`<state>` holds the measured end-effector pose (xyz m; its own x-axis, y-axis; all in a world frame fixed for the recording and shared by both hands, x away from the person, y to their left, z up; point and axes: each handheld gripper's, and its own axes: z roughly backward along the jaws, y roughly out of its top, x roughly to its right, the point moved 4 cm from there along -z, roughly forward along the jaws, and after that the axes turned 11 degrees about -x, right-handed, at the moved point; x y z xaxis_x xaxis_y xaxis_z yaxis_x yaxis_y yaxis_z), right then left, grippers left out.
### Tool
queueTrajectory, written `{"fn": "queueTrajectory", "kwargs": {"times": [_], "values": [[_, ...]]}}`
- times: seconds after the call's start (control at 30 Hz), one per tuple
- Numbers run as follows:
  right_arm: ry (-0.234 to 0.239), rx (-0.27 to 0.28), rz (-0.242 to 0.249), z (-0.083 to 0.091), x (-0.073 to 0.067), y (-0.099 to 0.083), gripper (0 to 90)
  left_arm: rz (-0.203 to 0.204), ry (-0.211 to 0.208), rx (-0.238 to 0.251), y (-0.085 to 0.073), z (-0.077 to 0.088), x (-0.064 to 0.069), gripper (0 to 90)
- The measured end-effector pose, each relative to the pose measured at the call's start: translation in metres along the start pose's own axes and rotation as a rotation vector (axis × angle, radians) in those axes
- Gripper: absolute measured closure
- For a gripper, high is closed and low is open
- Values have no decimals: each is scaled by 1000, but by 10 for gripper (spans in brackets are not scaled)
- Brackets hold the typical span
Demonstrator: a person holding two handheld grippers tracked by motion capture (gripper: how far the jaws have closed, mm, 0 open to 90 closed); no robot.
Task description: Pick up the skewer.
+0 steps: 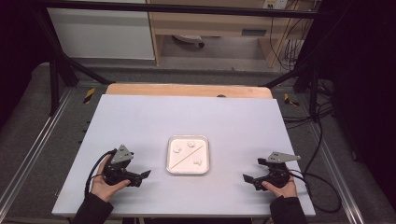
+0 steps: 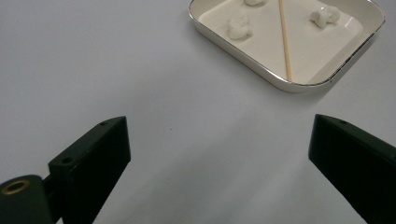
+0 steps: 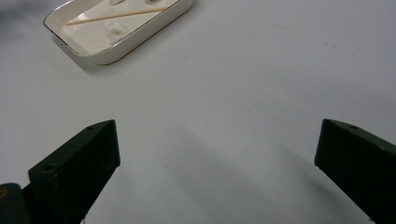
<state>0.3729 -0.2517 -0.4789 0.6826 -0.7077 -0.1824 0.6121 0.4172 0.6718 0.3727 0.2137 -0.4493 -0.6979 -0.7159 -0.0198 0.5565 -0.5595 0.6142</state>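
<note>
A white tray [image 1: 188, 155] holding a thin stick [image 1: 188, 154] sits on the counter [image 1: 140, 121], a hand-held gripper [image 1: 142, 176] left and another [image 1: 249, 178] right of it.

Tray [image 1: 188, 172] sits mid-table [image 1: 140, 116], toward the near edge. In it: skewer [image 1: 188, 152] lying diagonally, three small lumps [image 1: 177, 149] around it. Left gripper [image 1: 145, 174] left of tray, right gripper [image 1: 246, 177] right of it, both apart from it.

white table [image 1: 140, 121]; 1 tray [image 1: 187, 172] near centre
</note>
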Motion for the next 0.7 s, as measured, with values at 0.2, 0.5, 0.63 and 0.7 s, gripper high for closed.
{"fn": "queueTrajectory", "kwargs": {"times": [0.2,0.5,0.63,0.7], "values": [[-1,-1,1,0,0,0,7,-11,3,-5,7,-1,5,55],[0,-4,7,-1,0,0,7,-28,2,-12,21,-5,14,57],[-2,-6,6,-1,0,0,7,-40,4,-16,29,-8,19,58],[-2,-7,7,-1,0,-1,7,-42,2,-16,33,-9,21,58]]}}
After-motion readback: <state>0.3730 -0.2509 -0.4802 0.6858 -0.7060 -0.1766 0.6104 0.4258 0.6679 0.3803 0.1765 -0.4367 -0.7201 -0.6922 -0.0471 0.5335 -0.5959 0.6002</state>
